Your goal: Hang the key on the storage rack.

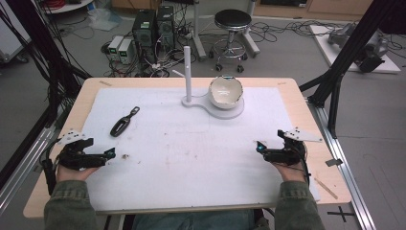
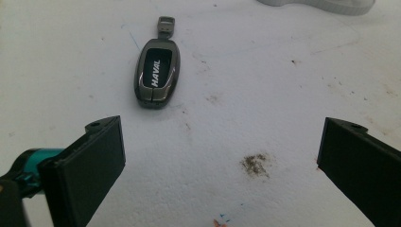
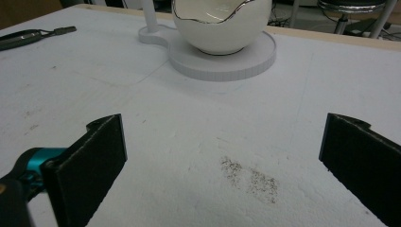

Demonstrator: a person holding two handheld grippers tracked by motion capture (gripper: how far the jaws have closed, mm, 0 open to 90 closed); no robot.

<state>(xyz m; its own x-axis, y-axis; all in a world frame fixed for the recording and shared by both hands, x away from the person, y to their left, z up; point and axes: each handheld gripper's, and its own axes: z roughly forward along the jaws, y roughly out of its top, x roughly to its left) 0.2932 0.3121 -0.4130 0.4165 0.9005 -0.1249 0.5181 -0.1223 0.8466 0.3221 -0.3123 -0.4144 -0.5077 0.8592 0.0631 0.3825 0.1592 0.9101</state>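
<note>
**Observer 1:** White padding covers the wooden table, stained in places. Taking the key fob as reference: where are the tools?

**Observer 2:** Nearest the person, the left gripper rests on the mat just on the near side of the key fob and slightly to its left. Its jaws stand wide apart and hold nothing. In the left gripper view the key fob lies ahead of the gap between the jaws, nearer the jaw at the left of that view, apart from both.

**Observer 1:** And the other tool?

**Observer 2:** The right gripper sits well to the right of the fob, across most of the mat. Its jaws are likewise spread and empty.

**Observer 1:** Orientation of the fob?

**Observer 2:** Flat, lettered face up. Its long axis runs away from the person, tilted somewhat right, with the small metal loop at the far end. My judgement: the left hand is clearly nearer, and the jaws would close across the narrow width.

**Observer 1:** Clearance?

**Observer 2:** Bare mat surrounds the fob on all sides. Farther off and right of it stands the white stand with an upright post and an egg-shaped bowl, well apart. The table's left edge is not close.
</note>
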